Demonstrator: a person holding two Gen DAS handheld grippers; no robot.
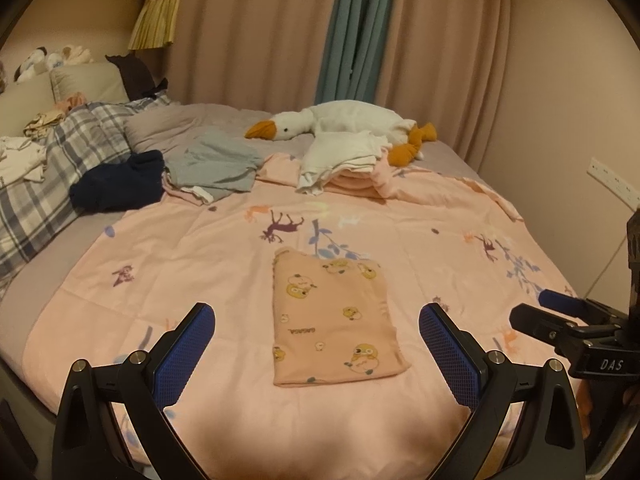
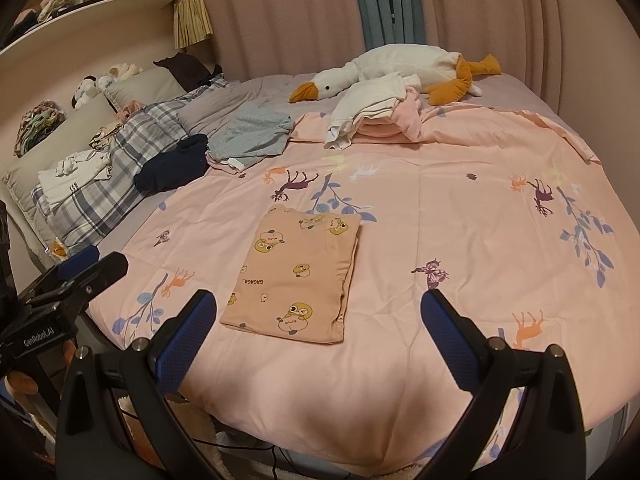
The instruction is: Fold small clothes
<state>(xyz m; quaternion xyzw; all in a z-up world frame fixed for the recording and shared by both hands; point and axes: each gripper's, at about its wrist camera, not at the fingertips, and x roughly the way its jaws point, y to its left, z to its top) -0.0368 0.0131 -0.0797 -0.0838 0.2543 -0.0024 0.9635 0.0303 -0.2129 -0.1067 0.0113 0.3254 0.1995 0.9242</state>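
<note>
A small peach garment (image 1: 334,320) with yellow cartoon prints lies folded into a flat rectangle on the pink animal-print quilt (image 1: 200,260). It also shows in the right wrist view (image 2: 296,276). My left gripper (image 1: 316,320) is open and empty, held just short of the garment's near edge. My right gripper (image 2: 318,308) is open and empty, hovering near the bed's front edge with the garment between and beyond its fingers. The right gripper shows at the right edge of the left wrist view (image 1: 560,312). The left gripper shows at the left of the right wrist view (image 2: 88,268).
Loose clothes lie at the back: a navy piece (image 2: 176,164), a grey-blue piece (image 2: 252,136) and a white and pink stack (image 2: 372,120). A plush goose (image 2: 400,72) lies behind them. Plaid pillows (image 2: 104,184) sit at the left. Curtains hang behind the bed.
</note>
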